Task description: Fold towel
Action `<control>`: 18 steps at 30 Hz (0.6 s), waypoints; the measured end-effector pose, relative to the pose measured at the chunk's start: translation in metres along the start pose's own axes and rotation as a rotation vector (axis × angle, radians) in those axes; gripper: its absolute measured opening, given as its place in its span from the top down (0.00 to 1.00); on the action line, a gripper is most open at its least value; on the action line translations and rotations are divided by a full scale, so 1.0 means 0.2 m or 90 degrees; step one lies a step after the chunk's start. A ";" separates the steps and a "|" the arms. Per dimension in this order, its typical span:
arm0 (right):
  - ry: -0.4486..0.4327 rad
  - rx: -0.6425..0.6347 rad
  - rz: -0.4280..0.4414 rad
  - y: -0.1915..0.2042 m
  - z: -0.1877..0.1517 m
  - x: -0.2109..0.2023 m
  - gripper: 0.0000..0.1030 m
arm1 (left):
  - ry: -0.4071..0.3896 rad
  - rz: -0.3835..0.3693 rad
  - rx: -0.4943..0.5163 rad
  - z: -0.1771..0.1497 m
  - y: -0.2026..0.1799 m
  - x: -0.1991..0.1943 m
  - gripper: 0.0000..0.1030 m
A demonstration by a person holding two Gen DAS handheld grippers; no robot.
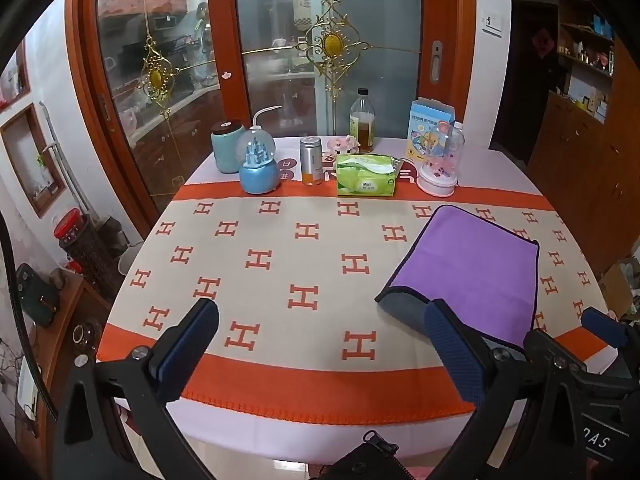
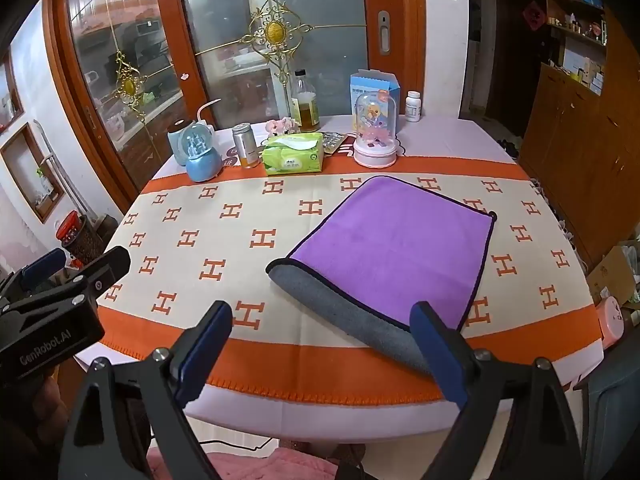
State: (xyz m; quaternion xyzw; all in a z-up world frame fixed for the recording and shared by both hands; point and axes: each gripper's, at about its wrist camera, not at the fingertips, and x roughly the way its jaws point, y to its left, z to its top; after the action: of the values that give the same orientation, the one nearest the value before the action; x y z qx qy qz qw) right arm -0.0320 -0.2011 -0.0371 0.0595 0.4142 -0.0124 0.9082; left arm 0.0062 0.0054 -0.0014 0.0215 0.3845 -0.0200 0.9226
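We hold both grippers, left gripper (image 1: 320,344) and right gripper (image 2: 322,346), with fingers spread and empty. The purple towel (image 2: 396,248) lies right of the tissue pack (image 2: 293,156), its near edge curled; grabbing there may catch the tablecloth (image 2: 240,216).

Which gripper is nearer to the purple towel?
Right. The right gripper is open just in front of the purple towel, whose near edge lies between its fingers. The left gripper is open over bare cloth, left of the towel.

A home dining room, probably: glass sliding doors (image 1: 288,40), wooden cabinets (image 2: 568,120), tissues (image 1: 366,174) and snow globe (image 1: 258,164) along the bench's (image 1: 280,384) far edge.
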 end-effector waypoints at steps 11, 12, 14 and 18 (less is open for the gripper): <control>0.001 -0.004 -0.001 0.02 0.01 0.01 0.12 | 0.000 0.007 0.000 0.00 0.00 -0.01 0.01; 0.002 -0.004 -0.001 0.02 0.01 0.01 0.12 | -0.001 0.006 0.002 -0.01 -0.01 -0.02 0.01; 0.001 -0.003 -0.002 0.02 0.01 0.01 0.12 | 0.000 0.007 0.003 -0.01 -0.01 -0.02 0.01; 0.002 -0.004 -0.001 0.02 0.01 0.01 0.12 | -0.001 0.008 0.003 -0.02 0.00 -0.02 0.01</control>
State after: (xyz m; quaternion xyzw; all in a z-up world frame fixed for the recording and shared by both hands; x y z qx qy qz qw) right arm -0.0291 -0.1982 -0.0372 0.0562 0.4155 -0.0119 0.9078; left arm 0.0006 0.0054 -0.0005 0.0259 0.3839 -0.0147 0.9229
